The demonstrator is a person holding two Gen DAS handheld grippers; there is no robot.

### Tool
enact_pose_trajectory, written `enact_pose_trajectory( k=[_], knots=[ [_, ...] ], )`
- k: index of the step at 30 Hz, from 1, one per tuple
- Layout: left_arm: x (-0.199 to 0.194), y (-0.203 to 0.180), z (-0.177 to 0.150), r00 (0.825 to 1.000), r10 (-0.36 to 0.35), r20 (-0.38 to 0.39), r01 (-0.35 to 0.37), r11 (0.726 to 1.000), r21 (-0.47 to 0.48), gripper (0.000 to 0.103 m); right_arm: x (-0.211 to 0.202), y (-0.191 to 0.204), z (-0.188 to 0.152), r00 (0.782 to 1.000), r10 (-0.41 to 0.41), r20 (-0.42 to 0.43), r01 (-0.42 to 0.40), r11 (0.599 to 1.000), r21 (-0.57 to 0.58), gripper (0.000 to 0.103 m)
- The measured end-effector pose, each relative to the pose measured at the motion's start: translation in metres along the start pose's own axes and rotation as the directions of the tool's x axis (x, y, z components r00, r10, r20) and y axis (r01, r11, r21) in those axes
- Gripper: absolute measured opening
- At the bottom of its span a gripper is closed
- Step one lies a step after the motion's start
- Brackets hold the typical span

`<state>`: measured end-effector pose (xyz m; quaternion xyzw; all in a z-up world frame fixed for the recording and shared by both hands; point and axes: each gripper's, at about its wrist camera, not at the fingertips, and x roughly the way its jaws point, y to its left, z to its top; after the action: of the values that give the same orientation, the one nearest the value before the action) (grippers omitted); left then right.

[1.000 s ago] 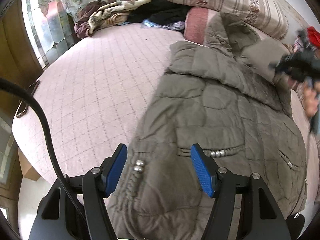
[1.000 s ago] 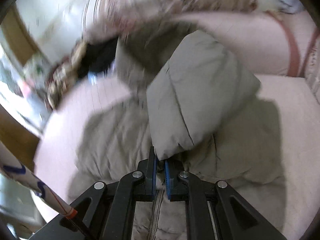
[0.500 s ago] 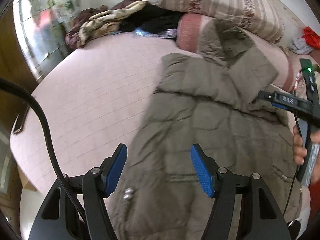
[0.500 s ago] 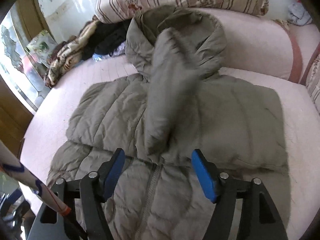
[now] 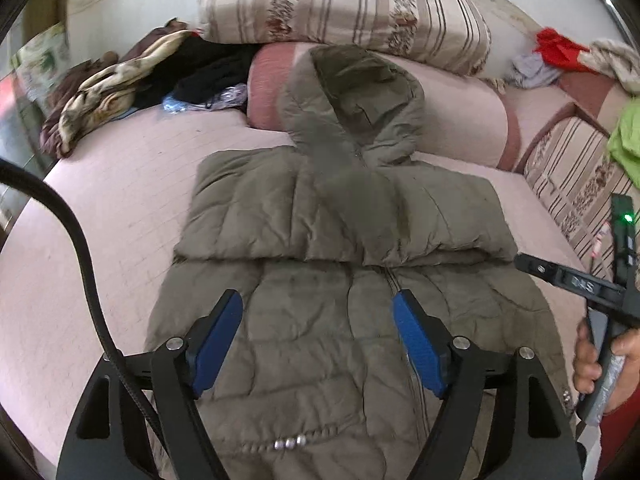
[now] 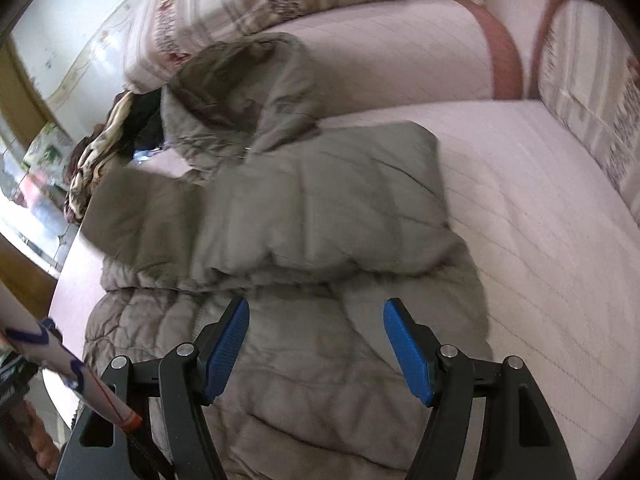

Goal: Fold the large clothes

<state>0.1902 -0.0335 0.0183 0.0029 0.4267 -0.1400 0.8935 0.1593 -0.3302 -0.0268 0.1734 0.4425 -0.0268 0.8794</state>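
Jacket [image 5: 344, 320] lies flat on the bed [image 5: 120, 200], sleeves folded across the chest. Both your hand-held grippers, left [image 5: 318, 344] and right [image 6: 316, 344], hover wide, empty. Grip both hem corners evenly, fold toward the hood [image 5: 360, 96].

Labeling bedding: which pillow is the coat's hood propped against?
The plain pink bolster, under the hood. The striped floral pillow sits behind, stacked on top.

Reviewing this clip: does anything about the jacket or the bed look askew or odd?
Slightly. The olive-green padded hooded jacket lies on the pink quilted bed with both sleeves folded across its chest, but its hood rides up the pink bolster, unfolded. Both grippers are open.
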Motion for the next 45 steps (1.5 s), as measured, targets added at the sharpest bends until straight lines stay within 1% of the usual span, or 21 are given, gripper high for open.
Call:
enact_pose_trajectory(
  k=[2,3,6,9,13,15,17,19,20,22,23,24,25,26,28,32,34,36,39,42,45],
  knots=[
    [0.010,-0.001,0.006,1.000,-0.005,-0.006,0.005,1.000,0.000,0.077,-0.001,-0.011,-0.005,1.000,-0.009,-0.005,0.009,1.000,0.011,0.074],
    [0.014,-0.001,0.008,1.000,0.004,-0.008,-0.004,1.000,-0.001,0.077,-0.001,-0.016,-0.007,1.000,-0.013,-0.008,0.013,1.000,0.017,0.074],
    [0.024,0.008,0.015,0.999,0.039,-0.011,-0.039,0.999,-0.017,0.077,-0.001,-0.026,-0.011,1.000,-0.028,-0.009,0.028,0.999,0.024,0.074],
    [0.038,0.024,0.020,0.997,0.079,-0.027,-0.080,0.995,-0.050,0.077,0.002,-0.032,-0.011,0.998,-0.061,-0.004,0.061,0.998,0.022,0.074],
    [0.067,0.053,0.030,0.986,0.141,-0.084,-0.149,0.984,-0.101,0.077,0.004,-0.038,-0.009,0.997,-0.072,0.001,0.072,0.997,0.037,0.074],
    [0.080,0.063,0.034,0.980,0.167,-0.105,-0.178,0.978,-0.106,0.077,0.007,-0.034,-0.008,0.997,-0.079,0.005,0.079,0.997,0.026,0.074],
    [0.098,0.069,0.040,0.976,0.169,-0.139,-0.184,0.977,-0.104,0.077,0.010,-0.029,-0.007,0.996,-0.085,0.005,0.085,0.996,0.008,0.074],
    [0.116,0.070,0.047,0.977,0.129,-0.170,-0.149,0.982,-0.113,0.077,0.014,-0.021,-0.007,0.996,-0.090,0.008,0.090,0.996,-0.012,0.074],
    [0.119,0.069,0.049,0.979,0.108,-0.171,-0.128,0.985,-0.112,0.077,0.015,-0.017,-0.006,0.996,-0.093,0.008,0.093,0.995,-0.022,0.074],
    [0.127,0.061,0.057,0.982,0.062,-0.178,-0.079,0.993,-0.088,0.051,0.017,-0.009,-0.004,0.996,-0.094,0.010,0.094,0.995,-0.040,0.074],
    [0.129,0.056,0.060,0.980,0.054,-0.189,-0.070,0.995,-0.077,0.025,0.018,-0.005,-0.002,0.995,-0.096,0.014,0.096,0.994,-0.048,0.074],
    [0.132,0.052,0.064,0.977,0.071,-0.202,-0.084,0.995,-0.059,0.023,0.018,0.000,0.001,0.994,-0.102,0.026,0.103,0.993,-0.059,0.074],
    [0.132,0.049,0.069,0.975,0.112,-0.190,-0.121,0.992,-0.038,0.022,0.018,0.004,0.004,0.994,-0.104,0.036,0.107,0.992,-0.066,0.074],
    [0.133,0.048,0.073,0.975,0.135,-0.177,-0.142,0.990,-0.024,0.019,0.017,0.010,0.009,0.993,-0.105,0.051,0.109,0.991,-0.075,0.074],
    [0.138,0.049,0.081,0.970,0.182,-0.162,-0.185,0.983,-0.003,0.017,0.019,0.020,0.020,0.992,-0.105,0.073,0.111,0.990,-0.086,0.074],
    [0.151,0.049,0.084,0.961,0.225,-0.163,-0.223,0.974,0.034,0.017,0.036,0.039,0.039,0.989,-0.115,0.088,0.124,0.987,-0.101,0.074],
    [0.156,0.048,0.083,0.957,0.248,-0.153,-0.242,0.969,0.058,0.017,0.054,0.048,0.047,0.989,-0.125,0.077,0.133,0.985,-0.111,0.074],
    [0.161,0.048,0.086,0.956,0.249,-0.153,-0.243,0.968,0.058,0.017,0.073,0.056,0.052,0.989,-0.137,0.060,0.144,0.981,-0.127,0.074],
    [0.166,0.052,0.086,0.961,0.232,-0.151,-0.229,0.973,0.034,0.017,0.098,0.065,0.054,0.986,-0.162,0.043,0.167,0.975,-0.145,0.074],
    [0.169,0.054,0.082,0.966,0.220,-0.136,-0.218,0.975,0.029,0.017,0.116,0.068,0.053,0.984,-0.177,0.022,0.178,0.971,-0.160,0.077],
    [0.169,0.052,0.080,0.967,0.227,-0.119,-0.224,0.974,0.036,0.017,0.130,0.066,0.052,0.983,-0.184,-0.009,0.179,0.967,-0.181,0.082]
  ],
)
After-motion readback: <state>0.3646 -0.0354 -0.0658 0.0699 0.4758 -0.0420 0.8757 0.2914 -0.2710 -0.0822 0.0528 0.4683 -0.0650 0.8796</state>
